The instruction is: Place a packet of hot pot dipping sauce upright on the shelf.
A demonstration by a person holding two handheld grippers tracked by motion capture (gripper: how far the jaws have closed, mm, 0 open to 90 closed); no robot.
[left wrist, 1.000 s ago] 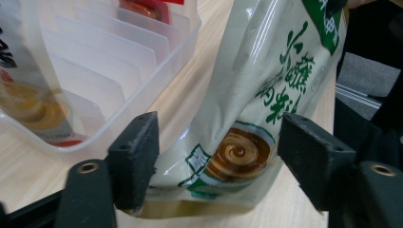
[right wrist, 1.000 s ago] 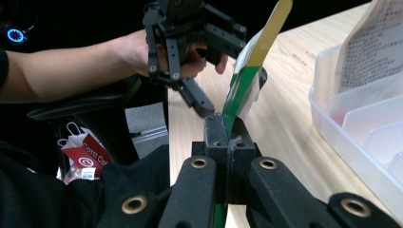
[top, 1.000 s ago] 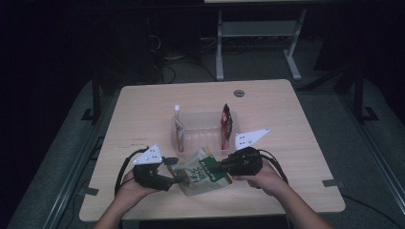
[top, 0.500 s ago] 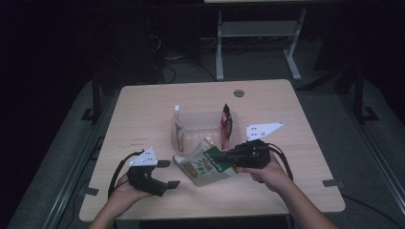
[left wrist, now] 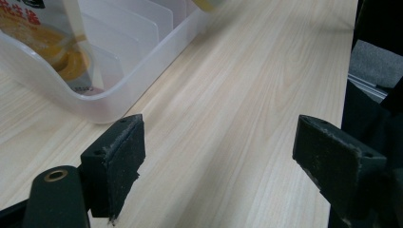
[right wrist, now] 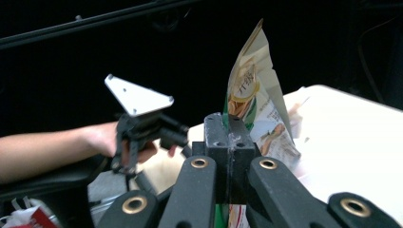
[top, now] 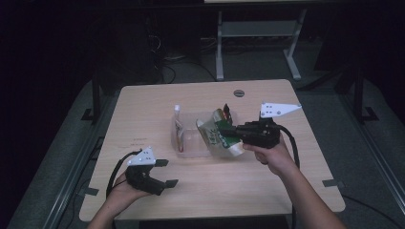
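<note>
My right gripper [top: 224,130] is shut on a green and white snack bag [top: 215,136] and holds it in the air over the right part of a clear plastic bin [top: 187,151]. In the right gripper view the bag [right wrist: 252,90] stands upright out of the closed right gripper [right wrist: 229,137]. My left gripper [top: 167,172] rests low near the table's front left; its jaws have just been opening and stand open with nothing between them. Its pads [left wrist: 121,152] frame bare wood, with the bin's wall [left wrist: 102,107] just ahead.
An upright packet with an orange picture [top: 178,128] leans in the bin's left end, and a dark red packet [top: 228,112] stands at its far right. Clear dividers [left wrist: 142,19] split the bin. A round hole cover [top: 239,93] lies near the table's far edge.
The left gripper has let go of the snack bag and drawn back to the front left. The right gripper has lifted the bag up and away, over the bin.
</note>
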